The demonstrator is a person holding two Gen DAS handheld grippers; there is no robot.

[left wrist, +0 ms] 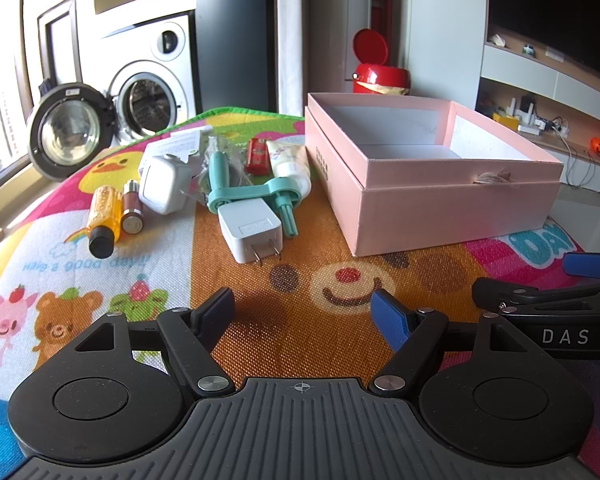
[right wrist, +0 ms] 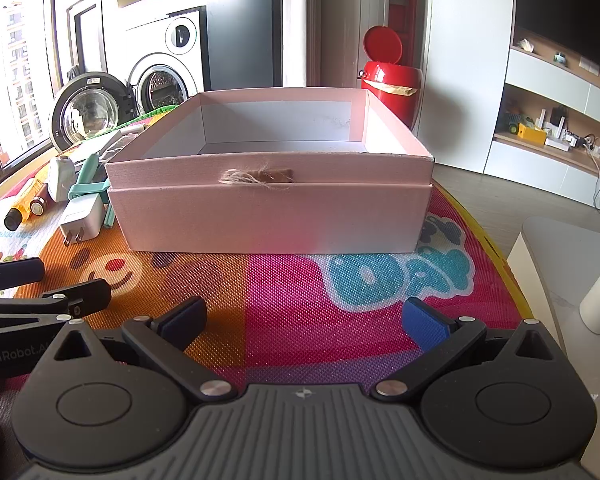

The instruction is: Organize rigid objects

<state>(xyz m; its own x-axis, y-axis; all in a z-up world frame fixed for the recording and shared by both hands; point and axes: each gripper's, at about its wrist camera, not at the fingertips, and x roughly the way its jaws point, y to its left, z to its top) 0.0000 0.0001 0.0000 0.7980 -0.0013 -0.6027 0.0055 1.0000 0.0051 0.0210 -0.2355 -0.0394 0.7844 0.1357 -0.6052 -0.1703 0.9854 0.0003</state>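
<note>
An open pink box [left wrist: 440, 196] stands on the colourful play mat [left wrist: 284, 280]; its inside looks empty in the right wrist view [right wrist: 268, 208]. Left of it lies a pile: a white plug charger [left wrist: 250, 230], a teal plastic tool [left wrist: 256, 194], a white cube adapter [left wrist: 162, 184], an orange bottle with a black cap [left wrist: 104, 220], a battery [left wrist: 131, 208], a red lighter [left wrist: 258, 156] and a cream tube [left wrist: 290, 160]. My left gripper [left wrist: 306, 314] is open and empty, in front of the pile. My right gripper [right wrist: 306, 320] is open and empty, in front of the box.
A washing machine [left wrist: 152, 80] with its door open stands behind the mat on the left. A red bin [left wrist: 380, 74] is behind the box. Shelves with small items line the right wall [right wrist: 548, 136]. A white seat edge [right wrist: 568, 264] is at the right.
</note>
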